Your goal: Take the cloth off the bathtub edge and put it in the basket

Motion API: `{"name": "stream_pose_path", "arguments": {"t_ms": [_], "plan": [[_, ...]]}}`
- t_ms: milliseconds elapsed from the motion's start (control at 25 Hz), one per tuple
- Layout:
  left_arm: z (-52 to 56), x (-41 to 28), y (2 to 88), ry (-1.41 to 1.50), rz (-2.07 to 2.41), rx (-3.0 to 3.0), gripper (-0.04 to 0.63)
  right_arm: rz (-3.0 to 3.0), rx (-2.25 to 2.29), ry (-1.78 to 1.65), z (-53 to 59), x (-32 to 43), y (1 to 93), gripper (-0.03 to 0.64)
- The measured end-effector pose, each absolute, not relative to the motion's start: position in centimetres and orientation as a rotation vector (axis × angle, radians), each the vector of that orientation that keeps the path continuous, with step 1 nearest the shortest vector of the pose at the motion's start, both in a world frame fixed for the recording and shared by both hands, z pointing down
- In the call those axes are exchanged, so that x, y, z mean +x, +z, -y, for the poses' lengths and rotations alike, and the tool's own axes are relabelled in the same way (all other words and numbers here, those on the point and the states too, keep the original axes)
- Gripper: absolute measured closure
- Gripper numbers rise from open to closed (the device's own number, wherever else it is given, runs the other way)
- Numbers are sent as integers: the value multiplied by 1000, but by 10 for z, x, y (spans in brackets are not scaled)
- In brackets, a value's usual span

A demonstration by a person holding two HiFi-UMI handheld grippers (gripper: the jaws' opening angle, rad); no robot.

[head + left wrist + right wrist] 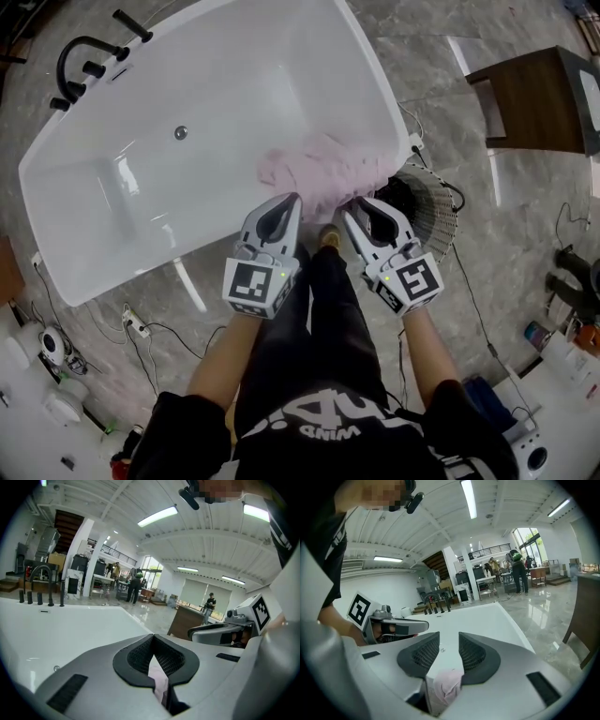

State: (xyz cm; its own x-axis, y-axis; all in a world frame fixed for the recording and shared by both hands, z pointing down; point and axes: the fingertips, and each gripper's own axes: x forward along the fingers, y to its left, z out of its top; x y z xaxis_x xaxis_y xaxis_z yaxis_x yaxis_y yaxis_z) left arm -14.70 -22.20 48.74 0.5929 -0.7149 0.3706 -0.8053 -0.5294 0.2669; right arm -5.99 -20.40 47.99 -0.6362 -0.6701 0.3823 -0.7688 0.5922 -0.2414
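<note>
White bathtub [187,94] edge: left gripper [294,199] clamps the pink cloth [323,169]; right gripper [351,208] jaws slightly parted (cloth between them).

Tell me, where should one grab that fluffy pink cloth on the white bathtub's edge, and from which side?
Grip the fluffy pink cloth by its near hem, where it laps over the white bathtub's rim, coming from outside the tub on the person's side. It lies draped across the rim, so that edge is free; two spread holds should lift it without bunching.
</note>
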Motion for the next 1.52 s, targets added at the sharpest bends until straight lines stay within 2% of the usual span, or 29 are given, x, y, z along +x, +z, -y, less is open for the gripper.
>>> {"name": "stream_pose_path", "arguments": {"t_ms": [40, 200, 680, 1160, 1520], "plan": [[222, -147, 488, 301, 1218, 2413, 581, 2572, 1173, 569, 204, -62, 480, 489], [219, -146, 490, 299, 1209, 2411, 583, 2574, 1092, 548, 201, -70, 486, 381], [217, -152, 500, 300, 1232, 2380, 581, 2448, 776, 400, 196, -89, 547, 376], [203, -156, 518, 298, 1226, 2328, 583, 2119, 367, 7, 199, -84, 667, 376], [194, -161, 532, 325, 1214, 2308, 583, 2004, 134, 8, 202, -90, 731, 374]]}}
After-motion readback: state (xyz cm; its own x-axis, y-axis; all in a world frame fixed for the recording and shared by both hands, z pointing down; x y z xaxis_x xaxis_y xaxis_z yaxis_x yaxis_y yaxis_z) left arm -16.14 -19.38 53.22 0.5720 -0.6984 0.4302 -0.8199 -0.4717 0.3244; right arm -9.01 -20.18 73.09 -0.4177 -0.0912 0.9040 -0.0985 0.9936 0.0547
